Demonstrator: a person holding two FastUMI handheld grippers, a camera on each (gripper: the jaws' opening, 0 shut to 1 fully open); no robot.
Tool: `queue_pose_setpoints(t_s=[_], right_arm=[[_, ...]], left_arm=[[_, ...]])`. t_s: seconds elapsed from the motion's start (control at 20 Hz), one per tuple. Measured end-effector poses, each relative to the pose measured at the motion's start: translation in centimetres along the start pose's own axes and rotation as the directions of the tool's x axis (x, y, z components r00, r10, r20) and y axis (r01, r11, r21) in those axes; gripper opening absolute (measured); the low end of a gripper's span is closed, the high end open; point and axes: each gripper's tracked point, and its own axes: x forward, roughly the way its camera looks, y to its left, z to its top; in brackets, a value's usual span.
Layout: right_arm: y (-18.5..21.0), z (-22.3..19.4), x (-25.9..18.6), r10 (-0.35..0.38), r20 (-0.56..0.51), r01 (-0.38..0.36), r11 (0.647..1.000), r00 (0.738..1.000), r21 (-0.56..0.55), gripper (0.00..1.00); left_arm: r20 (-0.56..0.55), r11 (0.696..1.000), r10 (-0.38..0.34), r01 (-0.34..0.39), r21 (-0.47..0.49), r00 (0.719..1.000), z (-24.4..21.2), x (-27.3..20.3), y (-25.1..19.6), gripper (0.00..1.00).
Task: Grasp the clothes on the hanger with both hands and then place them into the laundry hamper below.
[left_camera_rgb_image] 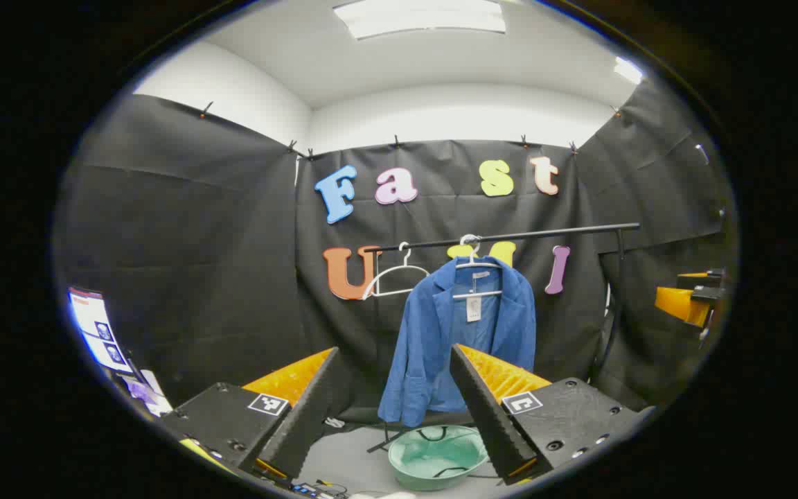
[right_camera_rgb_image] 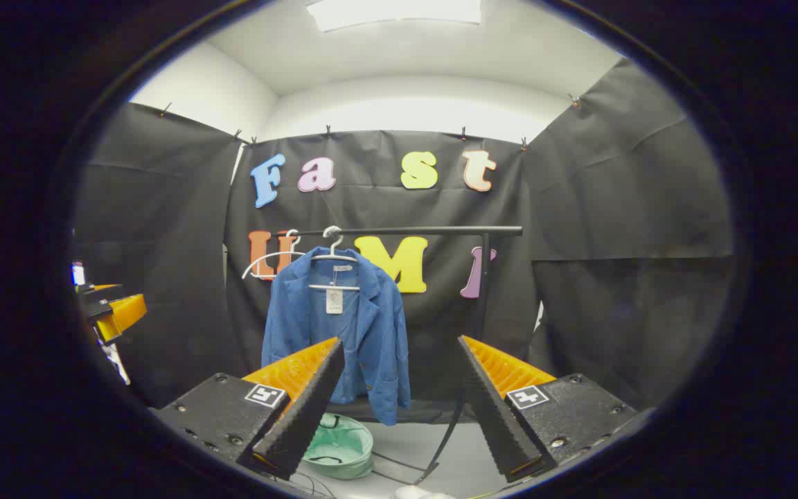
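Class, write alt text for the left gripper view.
A blue jacket hangs on a white hanger from a black rail, above a green hamper on the floor. The left gripper is open in front, holding nothing; an empty hanger hangs beside.

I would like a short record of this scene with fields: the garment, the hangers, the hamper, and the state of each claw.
garment: blue jacket on a white hanger, hung from the black rail
spare hanger: empty white hanger on the same rail, beside the jacket
hamper: green laundry hamper on the floor below the jacket, nothing visible inside
left claw: open, short of the jacket, holds nothing
right claw: open, short of the jacket, holds nothing
task state: jacket not yet grasped
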Motion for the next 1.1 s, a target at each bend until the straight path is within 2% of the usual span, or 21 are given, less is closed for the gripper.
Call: queue_pose_setpoints(t_s=[0.65, 0.8, 1.1], right_arm=[[1.9, 0.8, 0.5, -0.015, 0.031, 0.016, 0.999, 0.999, -0.030, 1.00], [2.3, 0.5, 2.5, 0.004, 0.027, -0.003, 0.999, 1.000, -0.037, 1.00], [4.3, 0.0, 10.5, 0.121, 0.025, -0.121, 0.993, 0.992, -0.013, 1.00]], left_arm=[[-0.021, 1.000, -0.016, 0.016, -0.005, 1.000, -0.2, 0.3, 0.3, 1.00], [-0.014, 1.000, -0.001, 0.001, 0.005, 1.000, -0.1, 1.6, 0.5, 1.00], [0.012, 1.000, -0.008, 0.008, 0.000, 1.000, 0.6, 9.0, -3.3, 1.00]])
